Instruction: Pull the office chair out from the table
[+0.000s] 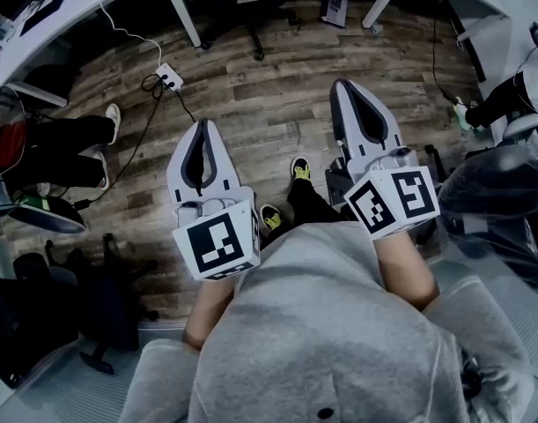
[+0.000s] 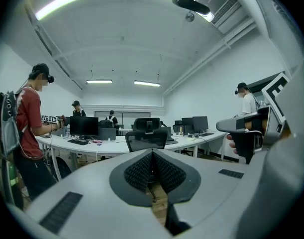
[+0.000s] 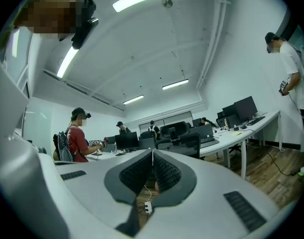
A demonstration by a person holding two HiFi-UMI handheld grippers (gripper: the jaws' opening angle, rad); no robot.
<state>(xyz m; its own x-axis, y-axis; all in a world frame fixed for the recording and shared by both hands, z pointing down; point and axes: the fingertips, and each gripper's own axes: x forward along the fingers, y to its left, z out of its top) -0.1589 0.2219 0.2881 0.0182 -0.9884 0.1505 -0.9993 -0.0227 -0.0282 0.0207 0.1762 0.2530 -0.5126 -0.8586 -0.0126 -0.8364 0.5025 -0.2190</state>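
Note:
The black office chair (image 2: 146,139) stands straight ahead in the left gripper view, tucked against a curved white table (image 2: 104,146). In the right gripper view the office chair (image 3: 184,144) shows just right of the jaw tips. From the head view only its dark base (image 1: 251,20) shows, at the top between two white tables. My left gripper (image 1: 201,126) and right gripper (image 1: 342,86) are held side by side over the wooden floor, both well short of the chair. Each gripper is shut, with its black pads (image 2: 142,171) pressed together and nothing between them.
A white power strip (image 1: 169,77) with cables lies on the floor ahead on the left. A seated person's legs (image 1: 70,148) are at the left; other dark chairs stand at the lower left (image 1: 84,311) and right (image 1: 502,192). Several people (image 3: 78,138) work at the desks.

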